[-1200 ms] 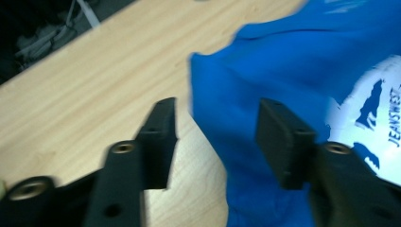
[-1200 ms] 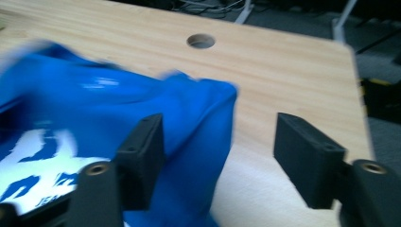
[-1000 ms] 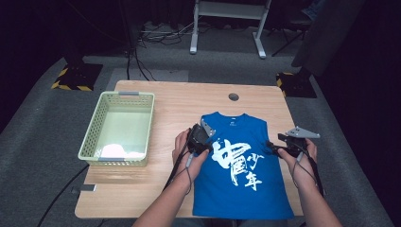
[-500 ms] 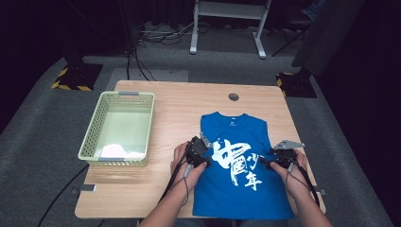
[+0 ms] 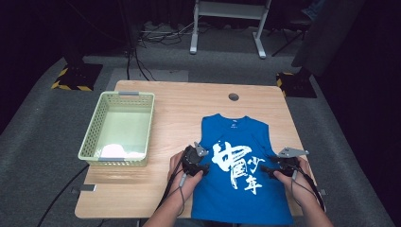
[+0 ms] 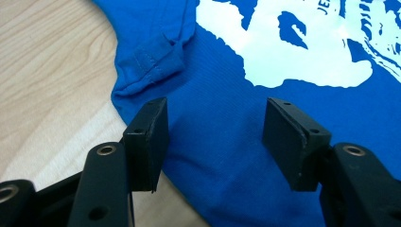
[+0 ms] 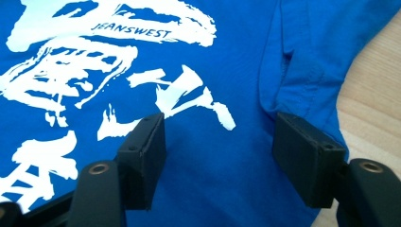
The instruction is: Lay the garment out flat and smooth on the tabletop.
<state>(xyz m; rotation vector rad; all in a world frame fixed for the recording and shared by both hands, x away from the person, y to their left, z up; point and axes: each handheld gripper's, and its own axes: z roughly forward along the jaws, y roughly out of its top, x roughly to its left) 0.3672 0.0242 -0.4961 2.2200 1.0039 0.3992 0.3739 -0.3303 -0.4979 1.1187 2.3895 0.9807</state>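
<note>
A blue T-shirt point(image 5: 239, 175) with white brush lettering is lying flat on the wooden table point(image 5: 179, 101), spread across the near right part of the top, its neck pointing toward twelve o'clock in the high view. The left gripper point(image 5: 195, 163) is sitting at the shirt's nine o'clock edge, just below the sleeve opening, and the right gripper point(image 5: 279, 166) is sitting at its three o'clock edge, opposite the first.

In the left gripper view, the left gripper point(image 6: 215, 132) is showing its jaws standing apart, having just been closing a little, with blue cloth lying under the gap and the folded sleeve hem at about eleven o'clock from it; the pads are not pressing on the fabric. Bare wood is showing at nine o'clock.

In the right gripper view, the right gripper point(image 7: 220, 151) is holding its jaws wide apart over the printed front, with the shirt's side seam and sleeve hem at about one o'clock and wood beyond at three o'clock. Nothing is being pinched.

A pale green basket point(image 5: 92, 135) is standing well apart from the shirt, at nine o'clock on the table.
</note>
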